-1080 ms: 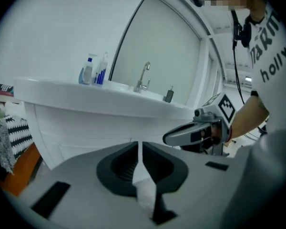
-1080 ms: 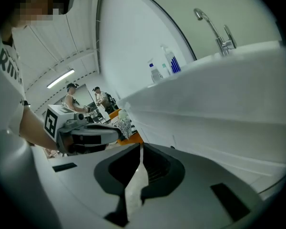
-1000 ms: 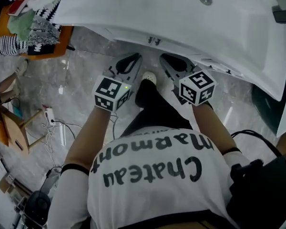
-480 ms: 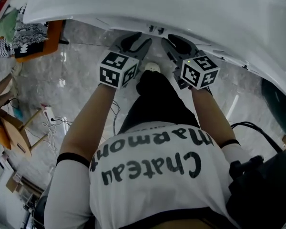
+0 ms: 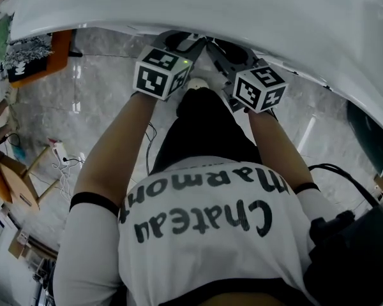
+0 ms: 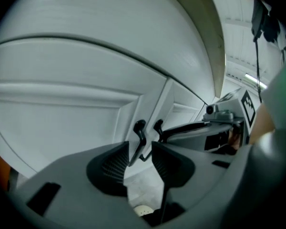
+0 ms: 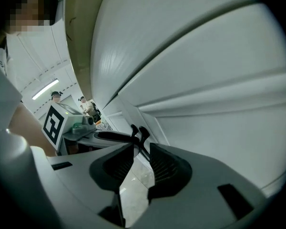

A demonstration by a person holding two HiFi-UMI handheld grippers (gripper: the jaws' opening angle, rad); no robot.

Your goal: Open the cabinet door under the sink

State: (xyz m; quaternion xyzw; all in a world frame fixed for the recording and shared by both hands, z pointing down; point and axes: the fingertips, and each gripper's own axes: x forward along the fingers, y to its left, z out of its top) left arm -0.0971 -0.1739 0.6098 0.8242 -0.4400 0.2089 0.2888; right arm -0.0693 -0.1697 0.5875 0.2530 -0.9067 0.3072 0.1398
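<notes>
Grey marble floor (image 5: 102, 107) fills the left of the head view. A striped cloth (image 5: 29, 46) sits at the far left edge, with a white power strip (image 5: 56, 150) and its cables lower down. The white sink (image 5: 255, 11) spans the top and hides the cabinet from above.

The left gripper (image 5: 184, 41) reaches under the sink rim, marker cube facing up, on a bare forearm. Its own view shows white panelled cabinet doors (image 6: 76, 104) under the basin, shut, meeting at a centre seam. Two black handles (image 6: 139, 136) stand upright, one on each side of the seam. The left gripper's jaws are parted and have just been opening. The lower end of the left-hand handle sits in the gap between the jaw tips, close to the left-hand jaw. No squeeze on it is visible.

A white shoe tip (image 5: 201, 85) and a black trouser leg (image 5: 207, 132) show between the two grippers.

The right gripper (image 5: 228, 51) is just beside the left one, also under the rim and angled in toward the seam. In the right gripper view the jaws are spread. The same two handles show ahead through the gap, with nothing clamped. The left gripper's body lies just past the handles there.

A black bag (image 5: 351, 254) sits at lower right, with a cable looping above it.
</notes>
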